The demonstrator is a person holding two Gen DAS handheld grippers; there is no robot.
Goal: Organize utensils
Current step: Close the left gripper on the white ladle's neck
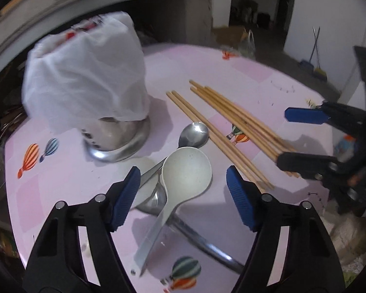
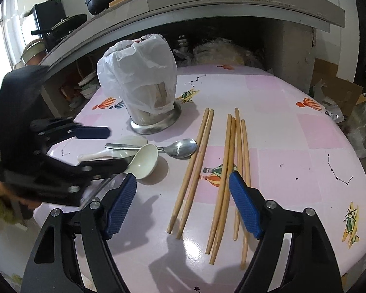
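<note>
While nothing has gone into the holder yet, left view: left gripper hangs released over the white spoon, jaws either side of its bowl, pads not touching. Metal spoon and a ladle lie under and beside it. Chopsticks loose to the right, on the table. Bag covers the holder's top, so that likely has to come off first.

Right view: right gripper released above the near chopstick ends, gripping nothing. Six sticks, a pair plus four, roughly parallel, well apart from the holder. Spoons piled left, just beside its base.

Surface: glossy pink cloth, balloon print. Room: cluttered shelf behind, pots on top, bags and a box on the floor.
</note>
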